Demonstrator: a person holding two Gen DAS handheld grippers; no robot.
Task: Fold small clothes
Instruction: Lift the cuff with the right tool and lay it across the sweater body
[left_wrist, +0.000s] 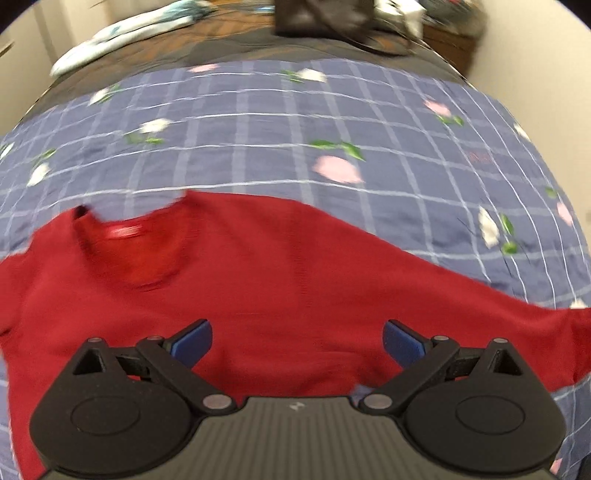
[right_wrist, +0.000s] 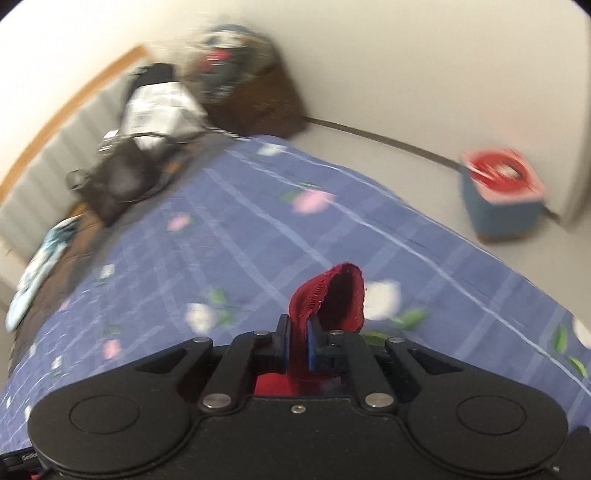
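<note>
Two grippers: left gripper (left_wrist: 297, 343) empty, right gripper (right_wrist: 298, 345) holding cloth.
Task thing: red sweater (left_wrist: 229, 295), spread on the blue checked bedspread (left_wrist: 280, 122), neck opening toward the far left in the left view.
Sweater position: body lies mostly flat under my left gripper; one sleeve runs out to the right and looks lifted off the bed.
Left state: jaws spread wide, blue pads (left_wrist: 194, 345) well apart, hovering over the sweater's body; touching or just above, I cannot tell.
Right state: jaws pinched narrow on a ribbed red edge, probably the sleeve cuff (right_wrist: 332, 295), which sticks up past the tips.
Step, my guess: carrying the sleeve across to fold it over the body.
Doing it well: keep the pinch firm, keep the cuff low and taut, lay it straight across the chest so no bunching.
Left's job: press down on the body near the shoulder line so the sweater doesn't drag with the pull.
Risk: knit is soft and stretchy; a fast pull skews the whole thing.
Blur: both views smeared, fine detail unclear.
Background: clutter at the head of the bed, small stool (right_wrist: 504, 199) on the floor.
</note>
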